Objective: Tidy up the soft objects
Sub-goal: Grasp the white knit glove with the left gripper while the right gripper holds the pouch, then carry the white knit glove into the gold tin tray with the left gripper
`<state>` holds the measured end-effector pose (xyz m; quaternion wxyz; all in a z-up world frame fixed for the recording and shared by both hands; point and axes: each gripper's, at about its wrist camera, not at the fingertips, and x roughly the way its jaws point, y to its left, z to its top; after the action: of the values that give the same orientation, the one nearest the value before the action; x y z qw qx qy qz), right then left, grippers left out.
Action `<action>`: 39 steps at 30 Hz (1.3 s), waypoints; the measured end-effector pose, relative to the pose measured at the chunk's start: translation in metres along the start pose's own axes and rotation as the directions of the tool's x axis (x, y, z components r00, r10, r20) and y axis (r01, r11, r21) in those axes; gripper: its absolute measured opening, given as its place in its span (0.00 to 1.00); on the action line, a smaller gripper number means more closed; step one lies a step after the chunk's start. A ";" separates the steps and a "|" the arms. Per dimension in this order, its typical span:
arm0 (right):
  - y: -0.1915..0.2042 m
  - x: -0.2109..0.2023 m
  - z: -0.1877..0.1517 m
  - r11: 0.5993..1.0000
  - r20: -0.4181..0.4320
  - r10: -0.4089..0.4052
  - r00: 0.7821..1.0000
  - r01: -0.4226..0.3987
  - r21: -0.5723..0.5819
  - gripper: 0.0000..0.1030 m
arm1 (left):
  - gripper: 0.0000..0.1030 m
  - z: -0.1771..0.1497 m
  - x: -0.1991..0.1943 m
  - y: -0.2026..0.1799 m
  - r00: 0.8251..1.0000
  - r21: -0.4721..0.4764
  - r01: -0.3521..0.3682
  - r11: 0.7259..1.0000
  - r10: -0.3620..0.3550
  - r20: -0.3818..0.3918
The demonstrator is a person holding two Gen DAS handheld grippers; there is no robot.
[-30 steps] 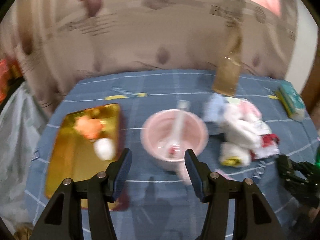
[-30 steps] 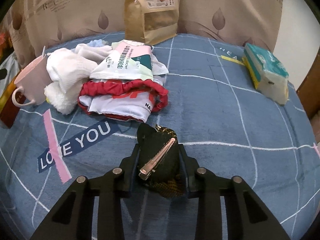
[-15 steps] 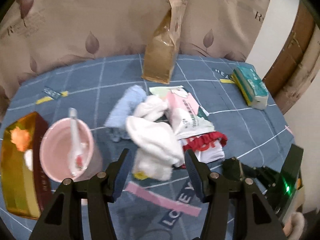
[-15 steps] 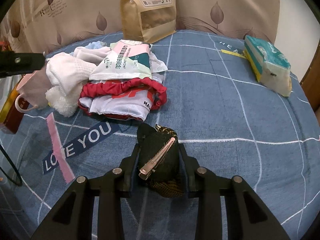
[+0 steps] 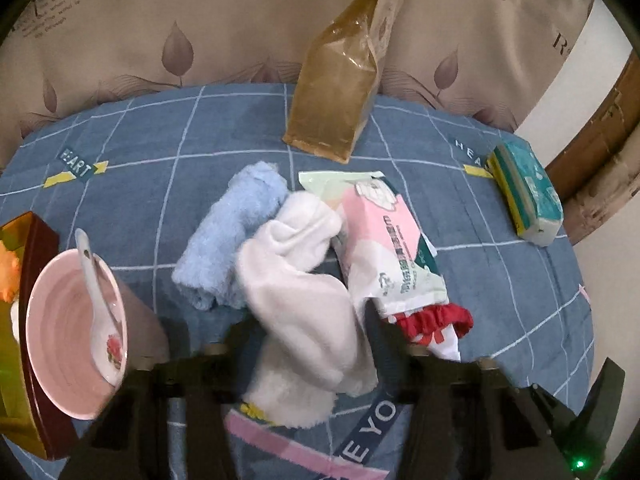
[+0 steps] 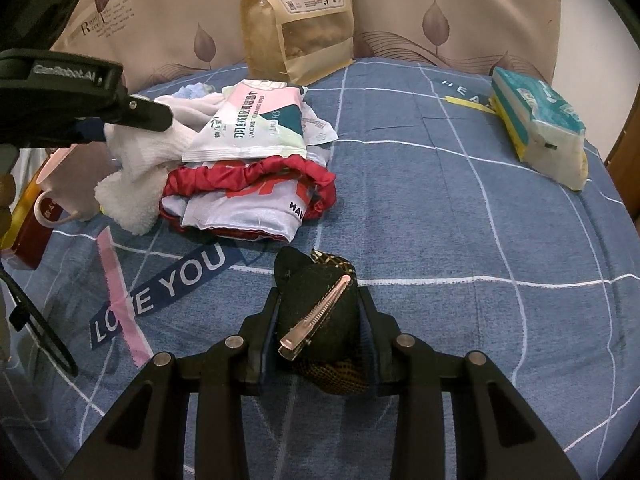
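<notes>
A fluffy white terry cloth [image 5: 308, 308] lies crumpled at the near edge of a heap on the blue grid-patterned bedsheet [image 5: 480, 280]. The left gripper [image 5: 308, 344] is spread wide, its blurred fingers on either side of the cloth's lower folds; whether they touch it cannot be told. Just beside the cloth to its left sits a rolled light-blue towel [image 5: 232, 240], which the right wrist view shows only as a sliver [image 6: 192, 90] behind the heap. A pink-and-green wipes packet [image 5: 384, 248] rests on top, over a red-trimmed white satin cloth [image 6: 248, 200] that the right view shows in full.

The right gripper [image 6: 318, 320] is pinching a black fabric hair bow with a silver metal clip [image 6: 316, 312] just over the sheet, near the "LOVE YOU" lettering [image 6: 160, 292].

Only the left view looks into the pink ceramic cup [image 5: 76, 332], where a white spoon [image 5: 98, 292] leans; the right view shows just its handle [image 6: 50, 208]. A gold-and-maroon box [image 5: 24, 320] touches the cup's far side. A brown paper pouch [image 6: 300, 20] stands against the leaf-printed beige fabric [image 5: 160, 32], and a teal tissue pack [image 6: 540, 120] lies well apart.
</notes>
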<state>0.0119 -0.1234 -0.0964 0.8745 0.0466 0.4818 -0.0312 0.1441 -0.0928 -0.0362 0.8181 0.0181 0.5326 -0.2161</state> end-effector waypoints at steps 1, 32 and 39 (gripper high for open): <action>0.000 0.000 0.000 1.000 0.000 0.000 1.000 0.000 0.001 0.32 | 0.31 0.000 0.000 0.001 1.000 -0.002 0.005 1.000 -0.005 -0.004; 0.007 0.000 -0.001 1.000 -0.002 -0.015 1.000 0.015 -0.016 0.32 | 0.23 -0.007 -0.105 0.039 0.985 0.045 -0.050 0.998 0.041 0.166; 0.008 0.000 -0.001 1.000 -0.002 -0.019 1.000 0.019 -0.021 0.32 | 0.23 -0.009 -0.125 0.087 0.970 -0.018 -0.145 0.989 0.146 0.194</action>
<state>0.0118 -0.1151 -0.0968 0.8741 0.0331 0.4834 -0.0343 0.1263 0.0303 0.0524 0.8799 0.0345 0.4478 -0.1554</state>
